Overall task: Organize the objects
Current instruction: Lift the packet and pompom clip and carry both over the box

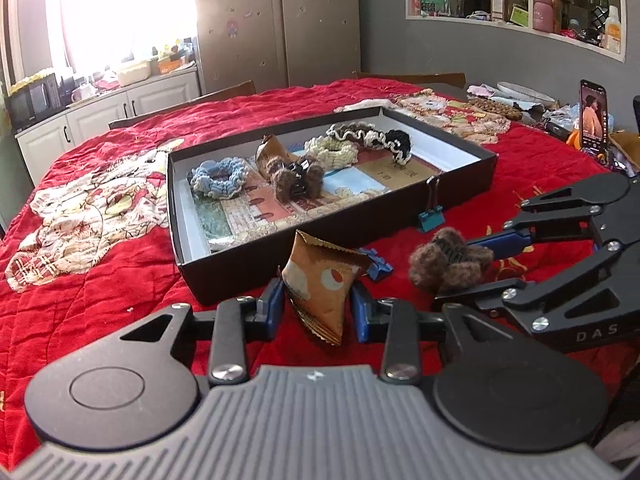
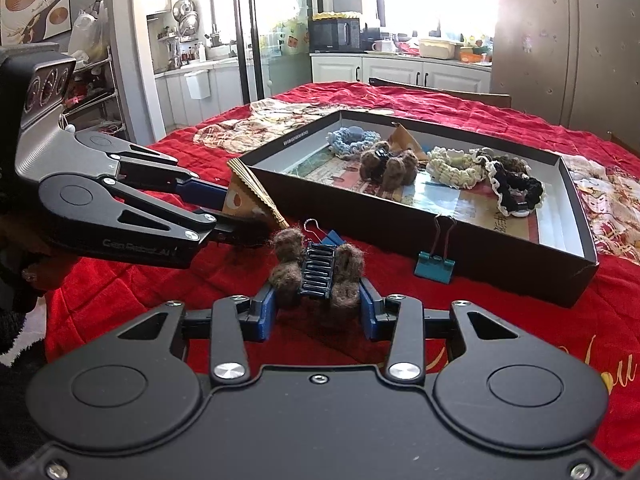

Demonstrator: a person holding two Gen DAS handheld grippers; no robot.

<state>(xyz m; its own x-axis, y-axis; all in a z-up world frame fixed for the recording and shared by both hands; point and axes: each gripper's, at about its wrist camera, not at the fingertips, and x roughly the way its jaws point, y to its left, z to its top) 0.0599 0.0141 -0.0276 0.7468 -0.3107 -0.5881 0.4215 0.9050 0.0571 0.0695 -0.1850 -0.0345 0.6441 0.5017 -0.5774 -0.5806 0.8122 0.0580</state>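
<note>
My left gripper (image 1: 318,304) is shut on a brown snack packet (image 1: 324,280), held just above the red cloth in front of the black box (image 1: 248,276). My right gripper (image 2: 318,306) is shut on a brown fuzzy hair claw (image 2: 316,270); it also shows in the left wrist view (image 1: 450,258). The left gripper with the packet (image 2: 248,200) shows at left in the right wrist view. The box (image 2: 440,240) holds a blue scrunchie (image 1: 218,178), a cream scrunchie (image 1: 332,152), a black-and-white scrunchie (image 1: 384,138), another brown claw (image 1: 296,178) and another packet (image 1: 274,152).
A teal binder clip (image 1: 431,216) and a blue binder clip (image 1: 374,264) lie on the red cloth (image 1: 100,300) near the box's front wall. A phone (image 1: 594,116) stands upright at the far right among clutter. Chairs stand behind the table.
</note>
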